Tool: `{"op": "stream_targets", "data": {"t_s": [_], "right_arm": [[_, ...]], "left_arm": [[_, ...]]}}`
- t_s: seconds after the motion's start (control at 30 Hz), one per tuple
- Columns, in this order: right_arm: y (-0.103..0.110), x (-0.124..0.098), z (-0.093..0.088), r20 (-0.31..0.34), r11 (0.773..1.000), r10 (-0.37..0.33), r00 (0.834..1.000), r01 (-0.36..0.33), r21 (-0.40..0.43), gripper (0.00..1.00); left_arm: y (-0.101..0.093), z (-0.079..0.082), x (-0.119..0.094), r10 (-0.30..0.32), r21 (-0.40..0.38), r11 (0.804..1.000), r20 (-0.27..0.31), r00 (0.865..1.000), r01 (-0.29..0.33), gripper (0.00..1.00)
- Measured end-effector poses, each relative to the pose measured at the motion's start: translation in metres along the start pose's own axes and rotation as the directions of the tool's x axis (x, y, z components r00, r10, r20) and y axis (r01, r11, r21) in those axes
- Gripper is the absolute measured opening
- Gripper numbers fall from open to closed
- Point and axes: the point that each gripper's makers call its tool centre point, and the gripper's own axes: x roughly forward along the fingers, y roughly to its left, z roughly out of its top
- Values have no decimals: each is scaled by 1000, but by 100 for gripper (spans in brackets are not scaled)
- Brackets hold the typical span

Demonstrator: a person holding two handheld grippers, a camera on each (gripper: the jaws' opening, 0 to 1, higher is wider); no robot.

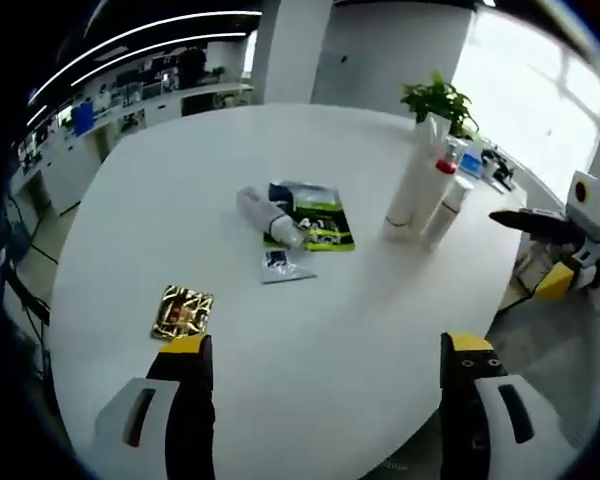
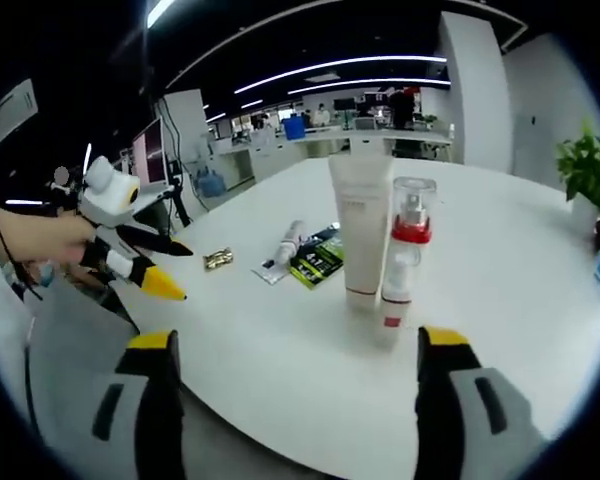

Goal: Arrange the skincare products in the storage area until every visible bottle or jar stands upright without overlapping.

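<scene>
Showing the white desk [image 1: 380, 330] with three containers upright at its far right, a tall tube [image 2: 360, 235], a red-collared pump bottle [image 2: 408, 240] and a small bottle [image 1: 450, 208], while one clear bottle [image 1: 268, 218] lies on its side across a green sachet [image 1: 315, 225]. Left gripper [image 1: 325, 365] and right gripper [image 2: 295, 365] hang with jaws wide apart, empty. Judged nearer, the left gripper faces the fallen bottle ahead, its long axis slanting across the jaws.

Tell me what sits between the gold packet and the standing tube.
In the left gripper view, between the gold packet and the standing tube: a bottle lying on its side, resting on a green sachet, plus a small silver sachet.
</scene>
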Motion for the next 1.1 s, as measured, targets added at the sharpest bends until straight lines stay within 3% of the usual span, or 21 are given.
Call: {"op": "stream_targets", "data": {"t_s": [0.27, 0.43, 0.83, 0.97, 1.1], "right_arm": [[-2, 0, -1, -2, 1000, -10, 1000, 10, -6, 98], [-6, 1, -1, -2, 1000, -30, 1000, 30, -6, 98], [-12, 1, -3, -8, 998, -56, 998, 56, 13, 97], [-14, 1, -4, -16, 998, -65, 998, 65, 17, 96], [-15, 1, -5, -20, 997, -73, 997, 73, 21, 96]], "left_arm": [[1, 10, 28, -9, -14, 1000, -32, 999, 9, 91], [4, 12, 40, 1, 18, 1000, -65, 998, 1, 91], [10, 48, 73, 51, 1, 999, -43, 998, -51, 86], [13, 56, 86, 70, -3, 998, -46, 996, -70, 81], [11, 63, 97, 54, -48, 997, -45, 997, -56, 79]]}}
